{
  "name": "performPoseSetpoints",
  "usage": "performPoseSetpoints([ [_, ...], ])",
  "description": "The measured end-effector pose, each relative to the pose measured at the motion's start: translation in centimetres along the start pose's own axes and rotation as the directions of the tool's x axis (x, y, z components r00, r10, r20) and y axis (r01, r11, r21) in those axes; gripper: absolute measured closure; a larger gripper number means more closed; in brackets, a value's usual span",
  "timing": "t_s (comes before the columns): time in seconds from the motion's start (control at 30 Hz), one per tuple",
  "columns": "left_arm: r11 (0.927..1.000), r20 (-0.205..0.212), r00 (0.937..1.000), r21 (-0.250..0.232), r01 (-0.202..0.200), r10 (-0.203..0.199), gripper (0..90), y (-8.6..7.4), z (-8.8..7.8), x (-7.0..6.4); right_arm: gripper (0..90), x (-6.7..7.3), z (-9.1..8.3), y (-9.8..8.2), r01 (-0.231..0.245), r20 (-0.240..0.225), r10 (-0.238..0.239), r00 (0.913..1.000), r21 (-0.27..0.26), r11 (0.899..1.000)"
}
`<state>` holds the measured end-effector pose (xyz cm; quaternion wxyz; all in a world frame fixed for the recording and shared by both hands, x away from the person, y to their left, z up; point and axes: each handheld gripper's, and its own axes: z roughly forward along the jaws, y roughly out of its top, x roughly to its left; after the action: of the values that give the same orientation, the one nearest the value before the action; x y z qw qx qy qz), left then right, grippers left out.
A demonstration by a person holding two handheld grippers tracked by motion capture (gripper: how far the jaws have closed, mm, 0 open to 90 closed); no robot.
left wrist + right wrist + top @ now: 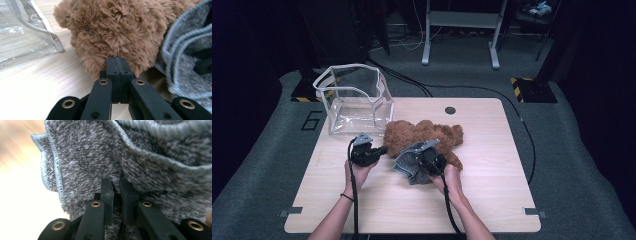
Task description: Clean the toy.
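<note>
Looking down from the high view, a pale wooden surface (492,165) carries a brown plush teddy bear (424,135) near its centre, with a clear plastic zip bag (354,102) standing open at about ten o'clock from the bear. A grey knitted cloth (408,165) lies against the bear at its six o'clock side. The left tool (382,150) sits at the bear's nine o'clock edge, held in the person's left hand (360,172); the right tool (422,159) rests on the cloth, with the right hand (451,182) behind it.

From the left gripper view, the left tool (117,61) has its jaws pressed together, tips buried in the teddy bear's fur (117,30); whether any fur is pinched between them I cannot tell. The bag (22,37) lies at ten o'clock, the grey cloth (185,60) at three o'clock, touching the bear.

From the right gripper view, the right tool (116,185) is nearly closed, its jaws clamping a fold of the grey cloth (100,152), whose stitched pale-blue hem (58,162) runs down at nine o'clock.
</note>
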<state>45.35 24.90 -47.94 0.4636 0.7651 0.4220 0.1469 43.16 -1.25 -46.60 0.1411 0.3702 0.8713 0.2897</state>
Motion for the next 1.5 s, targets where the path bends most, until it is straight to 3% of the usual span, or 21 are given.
performPoseSetpoints([
  [0.2,1.0,-0.002,1.0,-0.002,0.009,-0.009,90.0,0.0,-0.1,0.1,82.3,-0.6,-1.1,-1.6,-0.007,0.022,0.006,0.9997,0.023,1.0],
  [0.47,0.9999,-0.004,0.9999,-0.002,0.01,-0.01,90.0,0.0,-0.1,0.1,82.4,-3.3,-3.5,-4.0,-0.114,0.103,0.11,0.9886,0.03,0.993],
  [0.57,1.0,-0.005,1.0,0.002,0.006,-0.006,90.0,0.1,-0.1,0.1,82.3,-4.4,-5.0,-4.8,-0.169,0.115,0.168,0.979,0.0,0.986],
  [0.7,1.0,-0.005,1.0,0.003,0.006,-0.006,90.0,0.2,0.1,0.1,82.1,-5.3,-6.7,-4.8,-0.171,0.14,0.182,0.9732,-0.089,0.981],
  [0.83,1.0,-0.006,1.0,0.004,0.002,-0.002,90.0,0.3,0.3,0.0,81.8,-5.0,-6.9,-3.5,-0.144,0.127,0.163,0.9784,-0.148,0.978],
  [0.9,1.0,-0.008,1.0,0.007,-0.003,0.003,90.0,0.3,0.3,0.0,81.7,-4.6,-6.3,-2.5,-0.125,0.091,0.142,0.9857,-0.174,0.977],
  [1.03,0.9999,-0.008,1.0,0.013,-0.002,0.003,90.0,0.4,0.2,0.2,81.6,-4.0,-3.6,-1.5,-0.1,0.103,0.11,0.9886,-0.102,0.99],
  [1.13,0.9999,-0.01,0.9999,0.009,0.004,-0.004,90.0,0.4,0.2,0.3,81.7,-4.1,-2.6,-2.1,-0.132,0.1,0.137,0.9855,-0.055,0.99],
  [1.23,0.9999,-0.012,0.9999,0.008,0.006,-0.006,90.0,0.3,0.2,0.3,81.7,-4.2,-2.4,-3.2,-0.146,0.109,0.146,0.9832,-0.013,0.989],
  [1.37,1.0,-0.018,0.9998,0.006,0.006,-0.006,90.0,0.3,0.2,0.3,81.9,-4.1,-3.1,-4.7,-0.126,0.116,0.126,0.9853,-0.001,0.992],
  [1.5,0.9998,-0.02,0.9996,0.006,0.018,-0.018,90.0,0.1,0.2,0.4,82.1,-4.4,-4.3,-6.1,-0.141,0.118,0.139,0.9832,0.004,0.99],
])
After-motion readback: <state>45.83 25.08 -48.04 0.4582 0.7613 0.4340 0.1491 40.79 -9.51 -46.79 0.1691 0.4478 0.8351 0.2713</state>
